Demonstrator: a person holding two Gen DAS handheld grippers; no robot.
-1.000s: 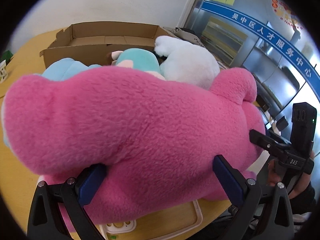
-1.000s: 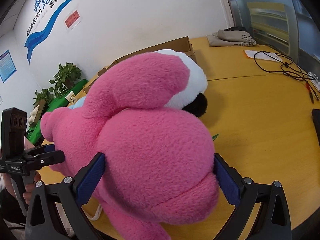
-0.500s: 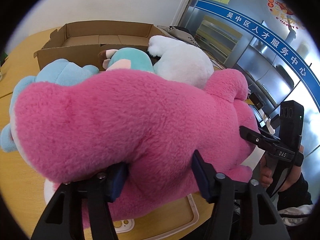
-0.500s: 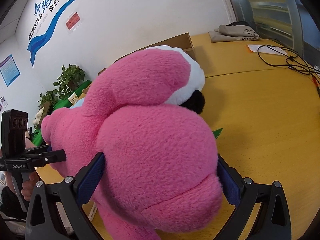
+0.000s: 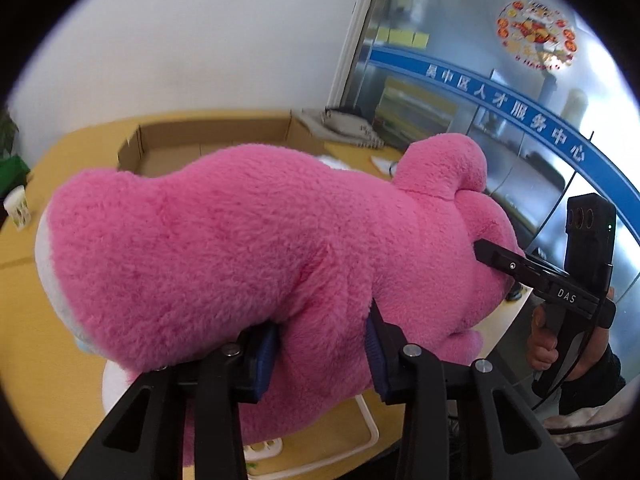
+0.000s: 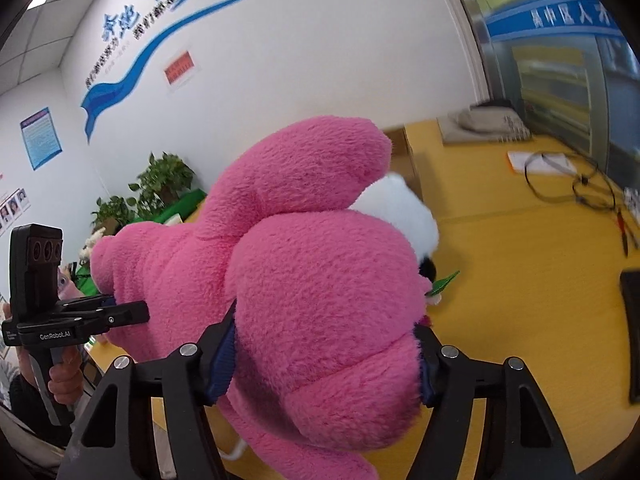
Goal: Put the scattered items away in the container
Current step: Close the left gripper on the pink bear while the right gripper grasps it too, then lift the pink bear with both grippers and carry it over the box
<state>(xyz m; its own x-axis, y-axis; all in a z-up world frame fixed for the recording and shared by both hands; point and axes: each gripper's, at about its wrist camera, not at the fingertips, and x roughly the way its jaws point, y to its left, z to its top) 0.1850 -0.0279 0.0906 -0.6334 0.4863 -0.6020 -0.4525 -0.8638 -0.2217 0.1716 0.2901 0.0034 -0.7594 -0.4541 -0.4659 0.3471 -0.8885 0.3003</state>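
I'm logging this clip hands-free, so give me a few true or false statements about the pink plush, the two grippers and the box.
1. Both grippers hold the pink plush. True: the left gripper pinches it from below and the right gripper clamps its rounded end.
2. The plush already lies inside the cardboard box. False: it is held up in front of the box.
3. The box lies open. True.
4. The table is grey metal. False: it is yellow wood.
5. The right gripper is empty. False: its blue pads press into the plush.
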